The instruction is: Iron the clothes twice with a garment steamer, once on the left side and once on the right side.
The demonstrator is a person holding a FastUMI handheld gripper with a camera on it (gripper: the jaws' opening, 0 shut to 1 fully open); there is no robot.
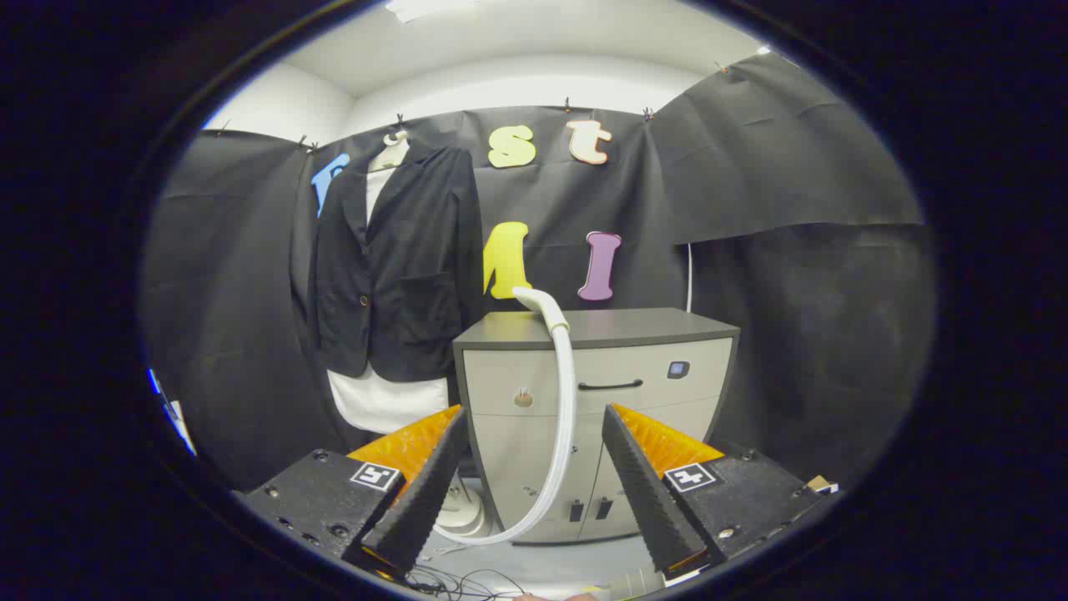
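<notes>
Ahead, tool [534, 492] level, fingers spread, gripping nothing; steamer hose [566, 392] hangs between them, jacket [396, 267] beyond.

Matt cloth jacket [396, 267]; smooth glossy plastic hose [565, 401].

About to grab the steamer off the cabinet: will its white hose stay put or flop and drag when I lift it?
Likely floppy: the hose hangs off the cabinet top and loops down in a slack curve. It may swing and tug, since the loop trails toward the floor. The hand-held gripper is open, with the hose showing between its fingers, further off.
</notes>
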